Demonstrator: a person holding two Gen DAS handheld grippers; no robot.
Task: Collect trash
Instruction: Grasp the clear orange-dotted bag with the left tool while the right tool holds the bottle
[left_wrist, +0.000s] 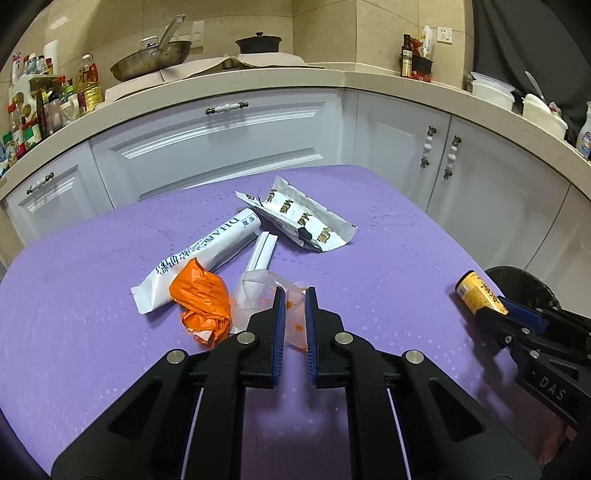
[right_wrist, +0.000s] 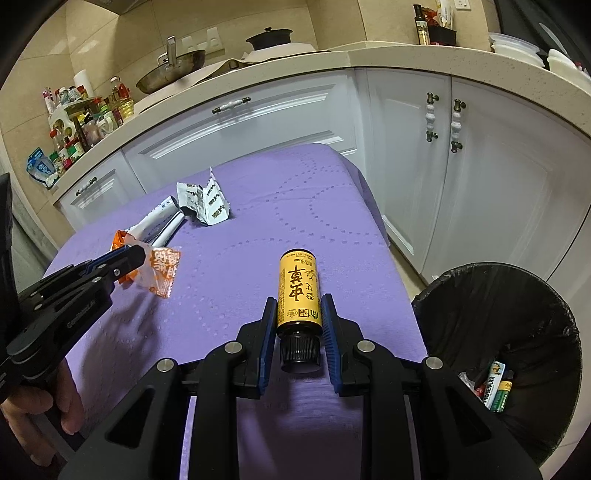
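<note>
Inside bin (right_wrist: 495, 295), probably cartons (right_wrist: 493, 384).

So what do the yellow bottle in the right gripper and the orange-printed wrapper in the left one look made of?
Yellow bottle: probably glass or hard plastic under a glossy printed label, with a ribbed black plastic cap; the body keeps its shape.
Wrapper: thin clear plastic film with orange print, see-through and crinkled.

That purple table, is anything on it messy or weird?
Yes. Torn, crumpled wrappers lie scattered on the purple table: a ripped white packet gaping open, and a scrunched orange bag. Nothing looks spilled.
</note>
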